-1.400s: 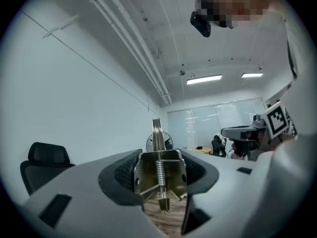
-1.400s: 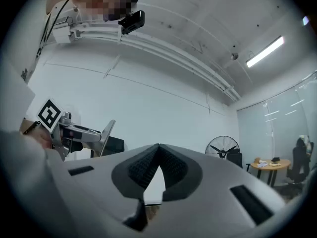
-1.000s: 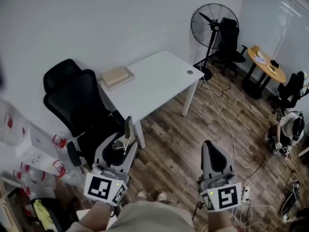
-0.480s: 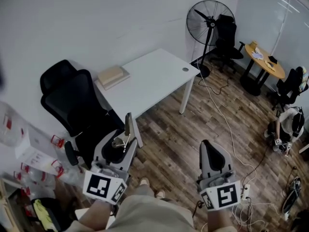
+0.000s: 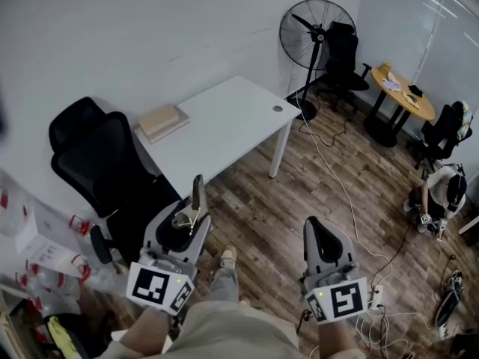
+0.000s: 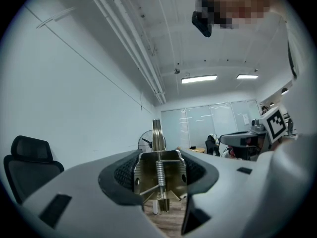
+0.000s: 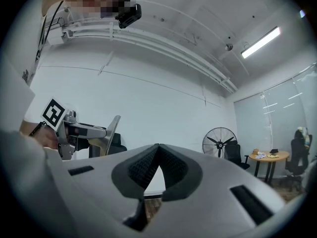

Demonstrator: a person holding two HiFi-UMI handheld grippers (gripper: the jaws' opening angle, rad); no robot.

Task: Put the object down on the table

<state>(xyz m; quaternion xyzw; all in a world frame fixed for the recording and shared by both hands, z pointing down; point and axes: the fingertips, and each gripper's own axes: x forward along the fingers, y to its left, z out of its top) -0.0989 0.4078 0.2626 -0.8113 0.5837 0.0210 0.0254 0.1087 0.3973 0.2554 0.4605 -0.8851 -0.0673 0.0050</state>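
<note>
The left gripper [image 5: 186,217] is clamped on a metal piece [image 5: 196,194], with one jaw pressing on each side of it. In the head view, this piece is small and partly covered by the jaws. Only a thin upright strip and a dark lump below it show there, so from this view I cannot say what kind of thing it is. The left gripper view is much closer. It shows the metal piece [image 6: 157,172] as a brass-coloured folded bracket with a coil spring down its middle and a long flat strip standing up above it. Its lower end is hidden behind the body of the left gripper [image 6: 159,180].

The piece is in the air above the wooden floor [image 5: 337,193], well apart from the white table [image 5: 224,126]. That table does not appear in the left gripper view.

The right gripper [image 5: 317,227] is cut off at the bottom edge of the head view, and its jaws cannot be read well there. In its own view, the right gripper [image 7: 157,148] has its jaws together at the tips, with nothing between them. This view also shows the strip [image 7: 113,128] from the side, at the left.

A black chair [image 5: 97,163] stands beside the table and a fan [image 5: 314,28] stands behind it.
</note>
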